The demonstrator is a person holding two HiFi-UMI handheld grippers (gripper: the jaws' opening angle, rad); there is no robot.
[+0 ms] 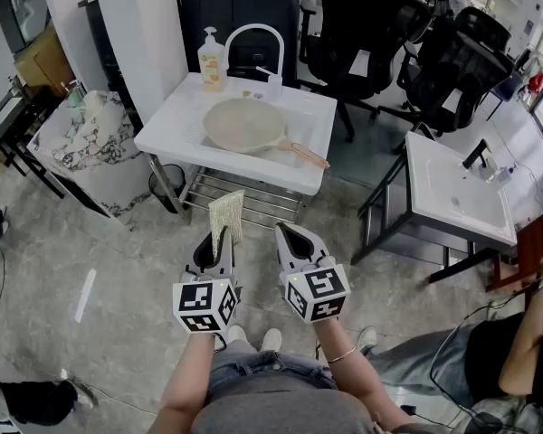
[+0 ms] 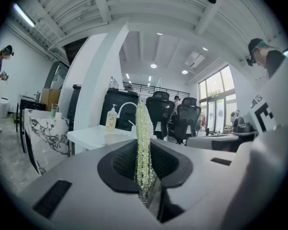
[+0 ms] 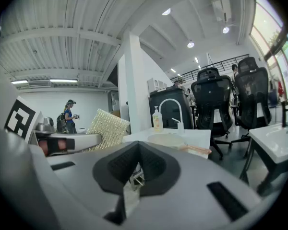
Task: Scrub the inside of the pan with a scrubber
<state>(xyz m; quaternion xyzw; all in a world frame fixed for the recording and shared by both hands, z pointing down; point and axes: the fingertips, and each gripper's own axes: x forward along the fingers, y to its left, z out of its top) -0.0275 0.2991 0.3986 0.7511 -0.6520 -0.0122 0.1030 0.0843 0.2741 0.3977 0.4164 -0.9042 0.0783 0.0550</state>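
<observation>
A beige pan (image 1: 245, 123) with a wooden handle (image 1: 309, 156) lies in the white sink unit (image 1: 174, 120), well ahead of both grippers; the right gripper view shows the pan (image 3: 170, 139) in the distance too. My left gripper (image 1: 220, 240) is shut on a flat yellow-green mesh scrubber (image 1: 226, 214), which stands up edge-on between its jaws (image 2: 143, 143). The scrubber (image 3: 107, 127) also shows at the left of the right gripper view. My right gripper (image 1: 288, 238) is beside the left one, jaws together with nothing between them.
A soap bottle (image 1: 212, 59) and a curved white tap (image 1: 253, 42) stand at the back of the sink unit. A marble-patterned table (image 1: 86, 143) is to its left, a white desk (image 1: 452, 193) and black office chairs (image 1: 452, 61) to the right. A seated person (image 1: 516, 351) is at lower right.
</observation>
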